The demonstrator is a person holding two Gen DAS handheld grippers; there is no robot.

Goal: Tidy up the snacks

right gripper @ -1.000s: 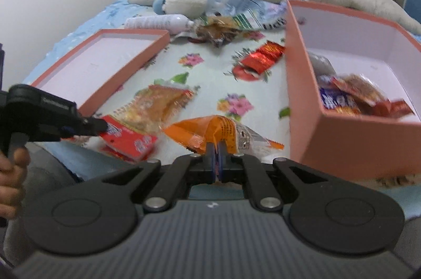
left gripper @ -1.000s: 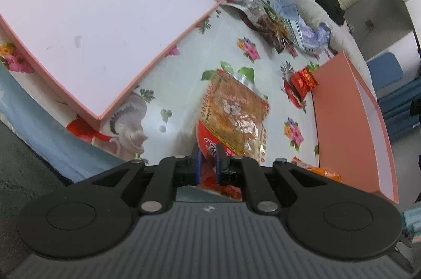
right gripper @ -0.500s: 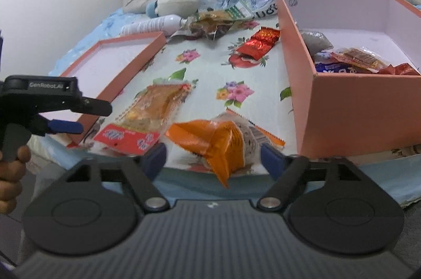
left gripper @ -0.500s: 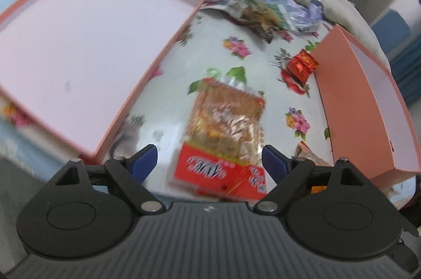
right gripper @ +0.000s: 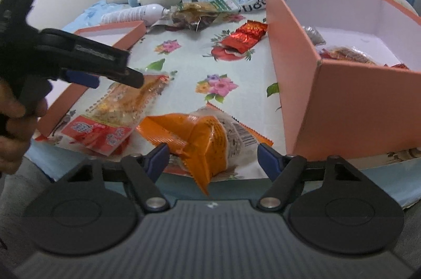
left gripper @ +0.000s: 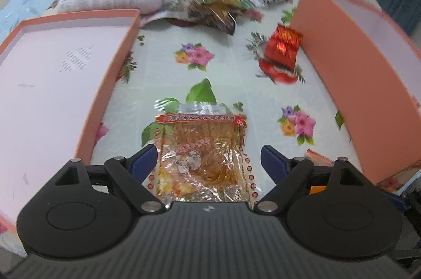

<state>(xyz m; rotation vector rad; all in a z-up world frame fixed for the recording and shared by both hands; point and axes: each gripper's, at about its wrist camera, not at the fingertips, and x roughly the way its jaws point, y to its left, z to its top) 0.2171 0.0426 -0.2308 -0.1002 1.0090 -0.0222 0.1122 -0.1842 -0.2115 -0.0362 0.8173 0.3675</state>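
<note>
Between the spread left fingers [left gripper: 209,160] lies a clear packet of golden strips [left gripper: 202,155], untouched on the bed [left gripper: 163,76]. The right fingers [right gripper: 213,158], just narrowing though still wide, bracket an orange snack bag [right gripper: 202,139] without pressing it.

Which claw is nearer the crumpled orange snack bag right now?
Right. The right claw straddles the crumpled orange snack bag, jaws open; the left claw is over the clear dried-strip packet beside it.

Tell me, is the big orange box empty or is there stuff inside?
Not empty. The big orange box stands open with no lid on, and a few snack packets lie on its floor by the near wall.
</note>
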